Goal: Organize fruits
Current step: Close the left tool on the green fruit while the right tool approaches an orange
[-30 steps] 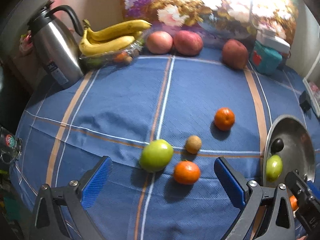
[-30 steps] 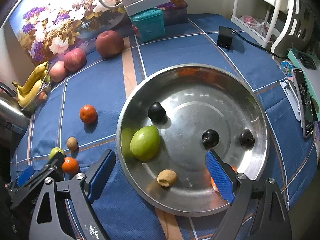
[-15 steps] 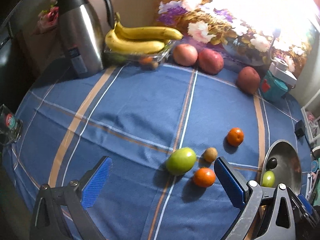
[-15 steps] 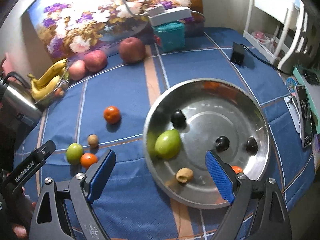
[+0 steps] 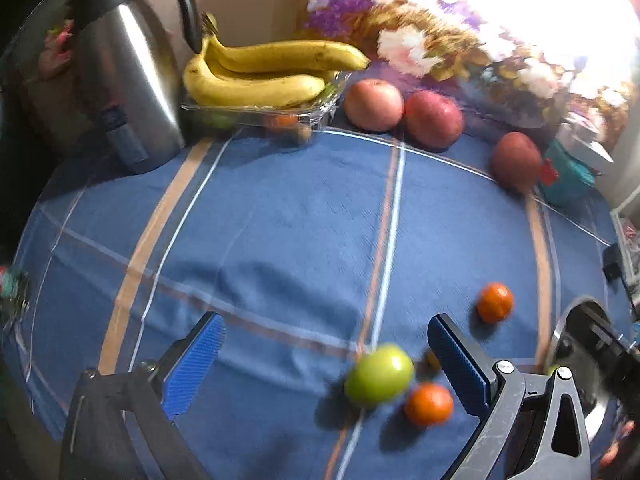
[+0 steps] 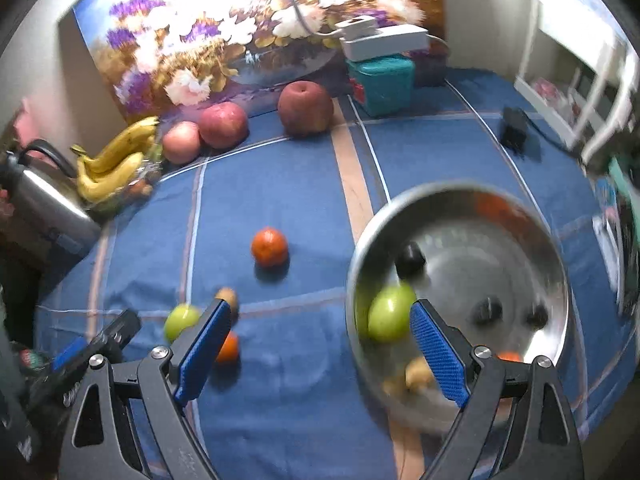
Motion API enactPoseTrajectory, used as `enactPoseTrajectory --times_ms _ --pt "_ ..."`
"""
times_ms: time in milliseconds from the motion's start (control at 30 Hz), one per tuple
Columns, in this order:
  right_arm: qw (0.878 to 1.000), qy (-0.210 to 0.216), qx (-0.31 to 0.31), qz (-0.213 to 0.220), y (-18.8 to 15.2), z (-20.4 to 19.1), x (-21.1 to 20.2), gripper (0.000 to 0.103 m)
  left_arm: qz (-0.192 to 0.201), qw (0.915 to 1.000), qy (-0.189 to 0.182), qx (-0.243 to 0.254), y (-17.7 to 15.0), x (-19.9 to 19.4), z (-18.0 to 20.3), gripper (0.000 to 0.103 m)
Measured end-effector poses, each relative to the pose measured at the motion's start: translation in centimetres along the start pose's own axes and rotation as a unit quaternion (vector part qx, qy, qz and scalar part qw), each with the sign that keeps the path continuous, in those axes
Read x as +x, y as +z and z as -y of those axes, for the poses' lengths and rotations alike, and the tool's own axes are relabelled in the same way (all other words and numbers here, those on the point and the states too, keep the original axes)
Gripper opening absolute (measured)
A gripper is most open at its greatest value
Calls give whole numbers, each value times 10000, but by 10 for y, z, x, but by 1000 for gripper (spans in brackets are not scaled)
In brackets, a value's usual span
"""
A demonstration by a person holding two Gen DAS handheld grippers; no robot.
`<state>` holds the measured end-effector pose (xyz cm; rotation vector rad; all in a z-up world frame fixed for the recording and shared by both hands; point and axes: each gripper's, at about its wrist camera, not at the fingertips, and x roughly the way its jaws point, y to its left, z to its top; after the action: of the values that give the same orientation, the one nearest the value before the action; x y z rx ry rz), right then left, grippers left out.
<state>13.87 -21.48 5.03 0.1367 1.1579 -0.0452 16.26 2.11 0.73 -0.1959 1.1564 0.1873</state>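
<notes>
Grippers, left point(image 5: 326, 354) and right point(image 6: 320, 344), gape wide and empty above the tablecloth point(image 5: 288, 216), beside the metal bowl point(image 6: 556, 248) holding a green fruit point(image 6: 388, 312).

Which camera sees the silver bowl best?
The right wrist view: nearly the whole bowl shows, with a green fruit and dark fruits inside. The left wrist view catches only a sliver of it at the right edge, behind the other gripper.
</notes>
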Motion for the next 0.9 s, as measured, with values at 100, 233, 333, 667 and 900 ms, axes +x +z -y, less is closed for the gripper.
enactPoseTrajectory --times_ms 100,233,333,667,900 --pt "9999 11 -46 -102 34 -10 28 91 -264 9996 120 -28 13 22 -7 99" --pt "9991 187 -54 -385 54 -26 55 91 -429 9984 -240 -296 12 30 -21 97" --pt "9983 400 117 -403 55 -28 58 91 -621 9963 -368 -468 1 34 -29 87" --pt "9955 540 -176 -753 -3 -47 49 75 -626 9934 -746 -609 -26 14 -29 84" --pt "9937 584 -207 -939 -29 -51 49 74 -702 9910 -991 -557 -29 12 -22 82"
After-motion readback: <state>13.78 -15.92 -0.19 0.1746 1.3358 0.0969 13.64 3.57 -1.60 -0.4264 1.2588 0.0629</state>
